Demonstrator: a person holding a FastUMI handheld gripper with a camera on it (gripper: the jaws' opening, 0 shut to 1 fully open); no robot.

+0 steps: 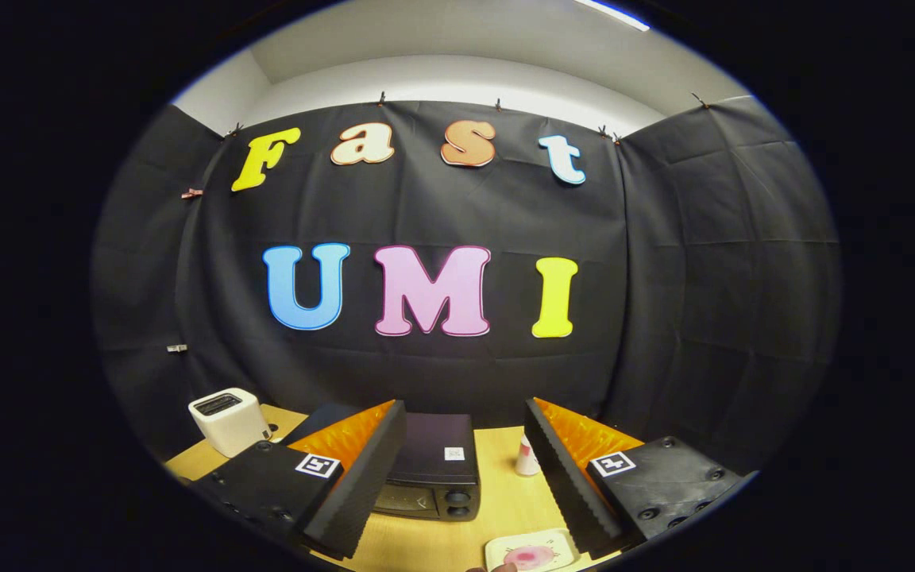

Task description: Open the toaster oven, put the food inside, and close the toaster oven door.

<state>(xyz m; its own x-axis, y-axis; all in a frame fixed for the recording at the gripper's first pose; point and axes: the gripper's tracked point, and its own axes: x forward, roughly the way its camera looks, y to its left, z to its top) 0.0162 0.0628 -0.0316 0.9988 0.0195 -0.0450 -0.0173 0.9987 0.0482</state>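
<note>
The wooden table (505,508) carries a dark toaster oven (434,469), door closed, sitting just beyond the fingers and partly between them. A white toaster (229,419) stands off to its left (well apart). The gripper (465,477) hangs wide and empty, high above. Below it, pink food (530,556) lies on a pale plate (505,548); a careless descent could clip the plate.

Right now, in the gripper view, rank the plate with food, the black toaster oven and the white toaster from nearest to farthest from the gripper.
The gripper is open, holding nothing.
1. Plate with food: on the table just below the fingertips, toward the right finger.
2. Black toaster oven: between the fingers, ahead.
3. White toaster: beyond the left finger, by the wall.
</note>
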